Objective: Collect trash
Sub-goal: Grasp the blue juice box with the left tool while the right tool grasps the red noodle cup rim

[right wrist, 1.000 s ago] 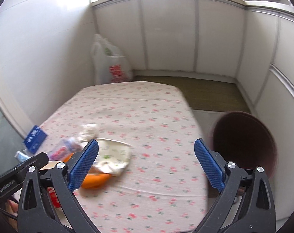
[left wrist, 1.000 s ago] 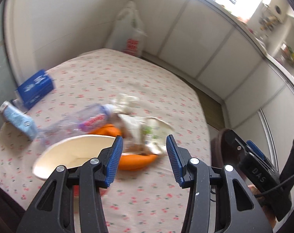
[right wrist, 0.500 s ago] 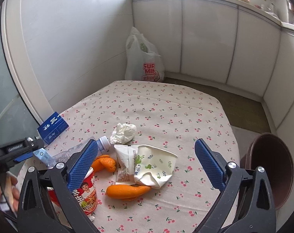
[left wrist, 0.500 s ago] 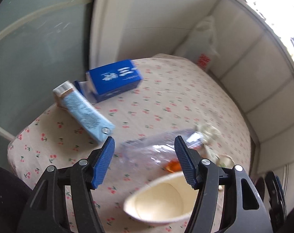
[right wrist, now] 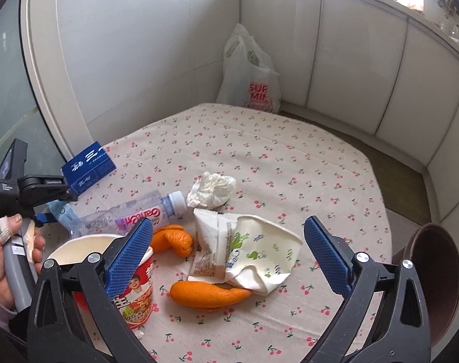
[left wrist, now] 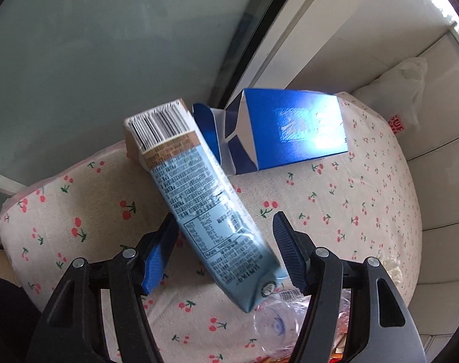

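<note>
Okay, we have the left gripper (left wrist: 226, 245) straddling the light-blue carton (left wrist: 199, 199) at the table's (left wrist: 365, 205) near-left corner. Our left fingers stand apart; they have just been opening, the carton now sits between them, and neither pad presses on it that we can see. The left pad looks just beside the carton's flank; the right pad shows a clear gap.

The carton lies flat on the cherry-print cloth. Its long axis runs diagonally: the barcode end points away from the fingers and leftward, the capped end points back toward us, past the right finger. So the fingers cross the carton's lower half, roughly across its narrow side, not along its length. We judge that closing here would pinch the short width, which suits a pick.

Beyond the fingertips, the blue box (left wrist: 287, 130) lies on its side, its open flaps touching or nearly touching the carton's far end. A clear bottle (left wrist: 278, 323) lies just behind the right finger.

The right gripper (right wrist: 229, 254) hangs over the middle pile with fingers wide apart and empty: a crushed paper cup (right wrist: 256, 251) between them, orange peel (right wrist: 208, 295) nearer us, a noodle cup (right wrist: 132, 284) at the left finger. The left hand (right wrist: 8, 257) is clearly nearer the carton. The brown bin (right wrist: 432, 275) sits off the table, beyond the right finger.
</note>
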Tool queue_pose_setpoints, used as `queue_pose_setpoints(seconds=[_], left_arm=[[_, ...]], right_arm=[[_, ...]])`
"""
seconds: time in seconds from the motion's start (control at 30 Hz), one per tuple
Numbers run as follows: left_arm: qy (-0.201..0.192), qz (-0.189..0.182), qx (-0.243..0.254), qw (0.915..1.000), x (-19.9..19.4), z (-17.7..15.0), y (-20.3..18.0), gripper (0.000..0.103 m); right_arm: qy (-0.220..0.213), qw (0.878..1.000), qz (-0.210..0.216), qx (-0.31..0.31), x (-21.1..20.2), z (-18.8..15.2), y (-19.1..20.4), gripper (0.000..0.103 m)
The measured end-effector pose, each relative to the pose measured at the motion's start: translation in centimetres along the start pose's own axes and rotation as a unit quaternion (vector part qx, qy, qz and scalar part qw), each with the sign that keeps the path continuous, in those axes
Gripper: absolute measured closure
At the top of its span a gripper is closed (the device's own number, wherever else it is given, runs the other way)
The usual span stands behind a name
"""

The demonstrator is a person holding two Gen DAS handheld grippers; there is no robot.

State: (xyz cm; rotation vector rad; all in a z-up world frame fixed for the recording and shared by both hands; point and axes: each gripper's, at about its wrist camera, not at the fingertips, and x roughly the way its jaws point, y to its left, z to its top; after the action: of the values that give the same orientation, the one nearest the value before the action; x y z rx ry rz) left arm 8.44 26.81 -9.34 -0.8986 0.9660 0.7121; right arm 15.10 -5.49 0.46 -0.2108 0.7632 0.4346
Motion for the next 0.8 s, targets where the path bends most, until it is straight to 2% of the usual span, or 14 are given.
queue_pose_setpoints(seconds=[0.03, 0.1, 0.13, 0.17, 0.3, 0.43, 0.5, 0.57, 0.63, 0.73, 0.8], left_arm=[[0.003, -0.01, 0.003, 0.9999, 0.2, -0.3, 0.3, 0.04], [0.0, -0.019, 0.015, 0.9997, 0.4, -0.3, 0.6, 0.048], [0.001, -0.023, 0.025, 0.9994, 0.5, -0.4, 0.7, 0.061], [0.008, -0.035, 0.034, 0.9988, 0.5, -0.3, 0.8, 0.064], [0.026, -0.074, 0.038, 0.9962, 0.3, -0.5, 1.3, 0.068], [0.029, -0.104, 0.058, 0.9924, -1.2, -1.3, 1.1, 0.068], [0.022, -0.116, 0.079, 0.9899, -2.3, -2.0, 0.7, 0.068], [0.012, -0.128, 0.106, 0.9861, -3.7, -2.6, 0.0, 0.068], [-0.001, -0.139, 0.135, 0.981, -5.5, -3.3, -0.2, 0.068], [-0.019, -0.148, 0.17, 0.9741, -7.1, -4.1, -0.9, 0.068], [-0.033, -0.152, 0.192, 0.969, -8.4, -4.5, -0.7, 0.068]], right_arm=[[0.006, 1.0, 0.008, -0.004, 0.2, -0.1, 0.3, 0.007], [0.013, 1.0, 0.019, -0.016, 0.4, -0.3, 0.9, 0.007], [0.017, 0.999, 0.025, -0.024, 0.6, -0.4, 1.3, 0.007], [0.021, 0.999, 0.028, -0.029, 0.7, -0.5, 1.6, 0.007], [0.049, 0.997, 0.043, -0.034, 1.3, -1.0, 2.4, 0.007], [0.08, 0.994, 0.071, -0.001, 2.0, -1.2, 2.1, 0.007], [0.061, 0.995, 0.077, -0.018, 1.4, -1.1, 2.4, 0.007], [0.024, 0.994, 0.079, -0.071, 0.1, -1.1, 3.2, 0.007], [-0.007, 0.986, 0.092, -0.14, -1.0, -1.4, 4.5, 0.007], [-0.041, 0.955, 0.086, -0.282, -1.9, -2.5, 7.7, 0.007], [-0.041, 0.935, 0.083, -0.343, -1.8, -3.1, 9.4, 0.007]])
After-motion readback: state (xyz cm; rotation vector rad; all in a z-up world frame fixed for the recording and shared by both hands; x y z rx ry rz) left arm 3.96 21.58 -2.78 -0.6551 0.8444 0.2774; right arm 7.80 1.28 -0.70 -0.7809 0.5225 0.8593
